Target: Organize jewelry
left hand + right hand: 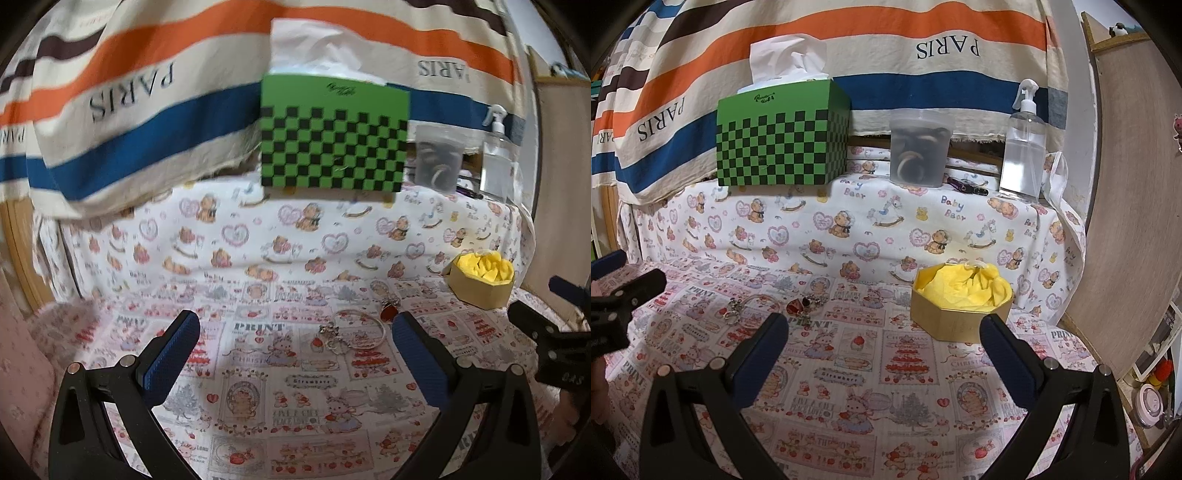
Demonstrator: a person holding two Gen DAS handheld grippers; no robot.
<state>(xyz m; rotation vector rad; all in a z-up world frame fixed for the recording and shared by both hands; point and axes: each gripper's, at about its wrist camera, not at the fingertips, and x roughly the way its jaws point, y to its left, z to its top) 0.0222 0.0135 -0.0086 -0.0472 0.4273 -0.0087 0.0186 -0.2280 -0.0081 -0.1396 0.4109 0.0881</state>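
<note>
A small pile of jewelry lies on the printed cloth: a silver bangle (364,328), a silver charm piece (330,334) and a red heart pendant (389,312). The pile also shows in the right wrist view (768,306), with the red pendant (794,305). A gold octagonal box (956,314) lined with yellow tissue stands to the right; it also shows in the left wrist view (480,282). My left gripper (295,332) is open and empty, just short of the jewelry. My right gripper (884,328) is open and empty, in front of the box.
A green checkered tissue box (783,144), a clear tub (919,147) of dark items and a spray bottle (1023,140) stand on a raised shelf behind. A striped PARIS cloth (849,44) hangs at the back. A wooden panel (1130,184) is on the right.
</note>
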